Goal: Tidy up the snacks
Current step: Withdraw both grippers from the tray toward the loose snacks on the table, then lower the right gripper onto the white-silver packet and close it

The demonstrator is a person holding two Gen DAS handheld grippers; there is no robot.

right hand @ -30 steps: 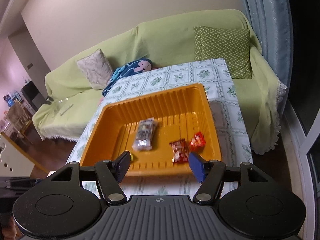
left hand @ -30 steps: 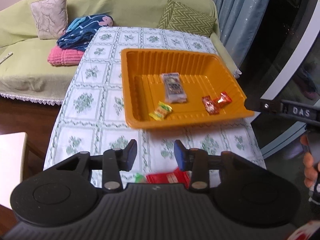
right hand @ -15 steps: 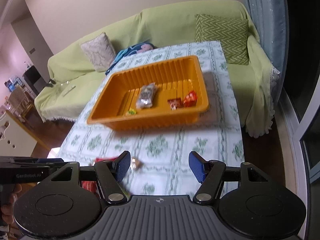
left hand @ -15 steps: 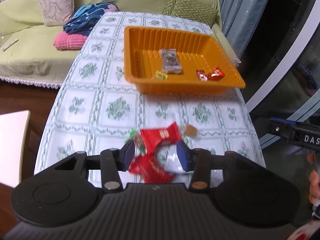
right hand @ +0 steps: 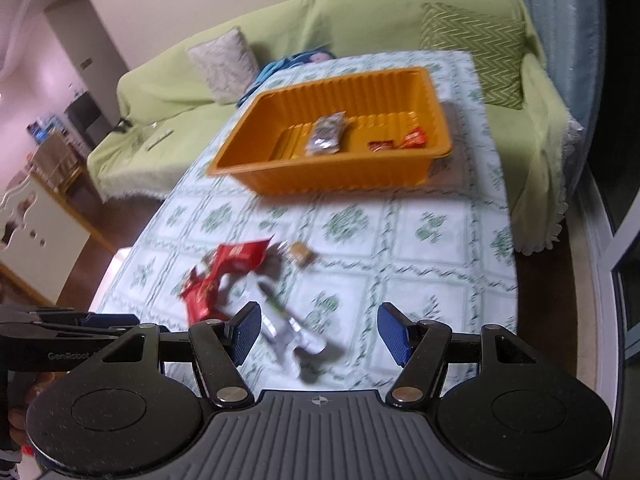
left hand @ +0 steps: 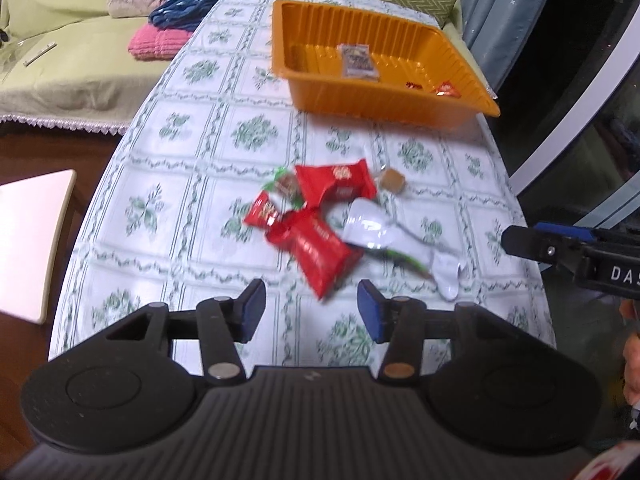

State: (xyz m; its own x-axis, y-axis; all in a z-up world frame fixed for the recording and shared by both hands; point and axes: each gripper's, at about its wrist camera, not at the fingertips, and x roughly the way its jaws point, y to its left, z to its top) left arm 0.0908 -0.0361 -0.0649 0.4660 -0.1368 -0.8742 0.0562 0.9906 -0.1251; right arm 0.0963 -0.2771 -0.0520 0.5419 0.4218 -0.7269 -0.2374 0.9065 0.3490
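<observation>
**Snack Count on the Table**

One orange tray (left hand: 372, 92) stands on one table (left hand: 192, 184). Inside it lie three visible snacks: one silver-grey packet (right hand: 326, 136) and two small red-orange packets (right hand: 400, 143). Outside the tray, the loose pile holds three red packets (left hand: 334, 185), one green-edged candy (left hand: 285, 184), one brown candy (left hand: 391, 179) and one white wrapper (left hand: 370, 226). Two grippers are in view.

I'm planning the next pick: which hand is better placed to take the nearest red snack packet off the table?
Left, probably. The left tongs are opening, empty, right in front of the red packet. The right tongs, open and empty, face the white wrapper instead, with the red packet off to their left.
</observation>
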